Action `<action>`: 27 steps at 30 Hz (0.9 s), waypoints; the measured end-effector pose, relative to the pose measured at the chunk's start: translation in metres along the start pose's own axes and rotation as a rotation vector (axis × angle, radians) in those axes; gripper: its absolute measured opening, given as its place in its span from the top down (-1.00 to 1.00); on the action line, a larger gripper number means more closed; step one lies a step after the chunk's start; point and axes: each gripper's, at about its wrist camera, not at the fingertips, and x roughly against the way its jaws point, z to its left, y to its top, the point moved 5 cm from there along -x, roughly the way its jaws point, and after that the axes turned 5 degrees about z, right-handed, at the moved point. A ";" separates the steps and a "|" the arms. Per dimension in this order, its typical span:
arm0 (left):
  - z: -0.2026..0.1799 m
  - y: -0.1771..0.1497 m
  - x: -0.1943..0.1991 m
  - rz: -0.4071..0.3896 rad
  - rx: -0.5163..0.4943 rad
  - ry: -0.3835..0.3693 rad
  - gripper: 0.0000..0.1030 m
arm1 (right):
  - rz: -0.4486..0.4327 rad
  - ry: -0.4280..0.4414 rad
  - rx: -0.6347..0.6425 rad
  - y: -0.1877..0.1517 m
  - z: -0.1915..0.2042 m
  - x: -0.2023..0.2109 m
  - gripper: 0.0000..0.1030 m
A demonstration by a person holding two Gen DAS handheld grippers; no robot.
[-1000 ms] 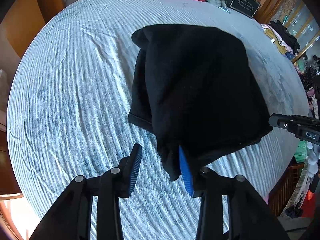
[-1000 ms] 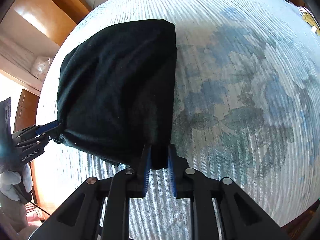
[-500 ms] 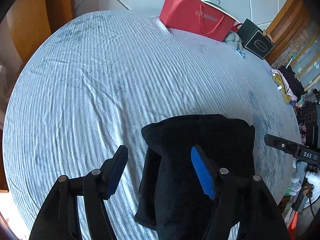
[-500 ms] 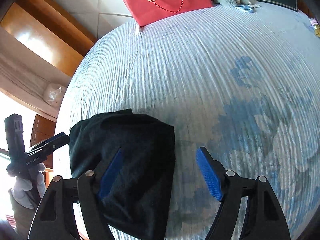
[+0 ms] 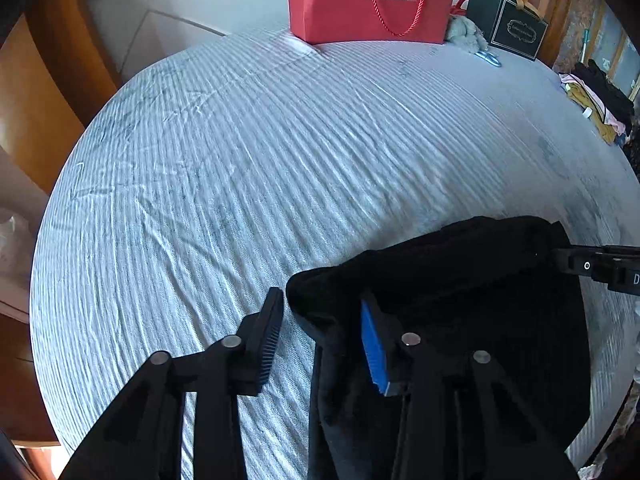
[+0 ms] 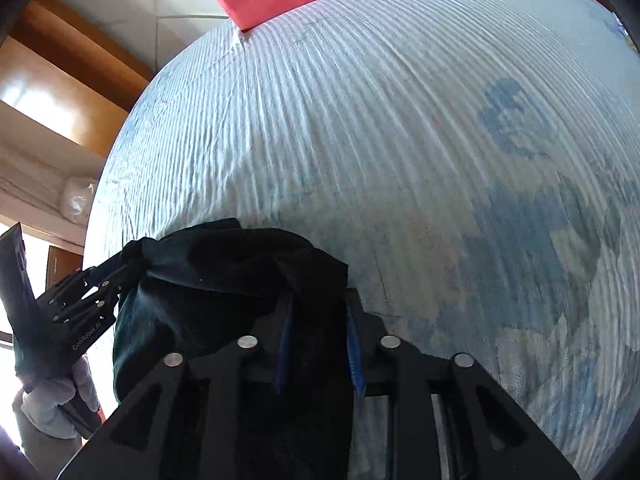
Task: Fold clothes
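Note:
A black garment lies bunched near the front edge of the bed, also in the right wrist view. My left gripper is partly open, its jaws standing around the garment's left corner; the cloth lies between them against the blue pad. My right gripper has its jaws narrowed around the garment's right edge, with black cloth between the pads. The left gripper's body shows at the garment's left end, and the right gripper's body at its right end.
The bed has a light blue striped sheet with darker blue leaf prints. At the far edge stand a red paper bag and a black gift box, with scissors beside them. A clothes pile lies at the right.
Both grippers let go of the garment and opened wide half a second ago. Now both have narrowed around the near edge of the folded garment, the right more than the left.

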 end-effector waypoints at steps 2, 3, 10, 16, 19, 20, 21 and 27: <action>0.009 -0.008 0.018 -0.025 0.035 -0.034 -0.38 | -0.031 0.009 0.009 -0.006 0.000 0.015 -0.15; 0.013 -0.015 0.029 -0.041 0.046 -0.068 -0.54 | -0.047 0.013 0.013 -0.008 0.000 0.022 -0.15; 0.002 -0.083 0.055 0.012 0.050 -0.207 -0.54 | -0.021 0.037 0.048 -0.068 0.009 0.045 -0.15; 0.000 -0.117 0.030 0.078 0.075 -0.197 0.19 | 0.060 0.027 0.069 -0.117 0.017 0.023 0.14; 0.001 -0.122 0.028 0.082 0.074 -0.185 0.30 | 0.065 -0.022 0.073 -0.129 0.015 0.018 0.81; 0.001 -0.123 0.029 0.080 0.068 -0.179 0.30 | 0.070 -0.022 0.067 -0.131 0.013 0.019 0.85; 0.000 -0.124 0.029 0.083 0.066 -0.177 0.30 | 0.073 -0.018 0.060 -0.132 0.011 0.019 0.85; 0.001 -0.111 0.052 -0.006 0.094 -0.191 -0.55 | 0.003 -0.009 0.092 -0.123 0.008 0.039 0.07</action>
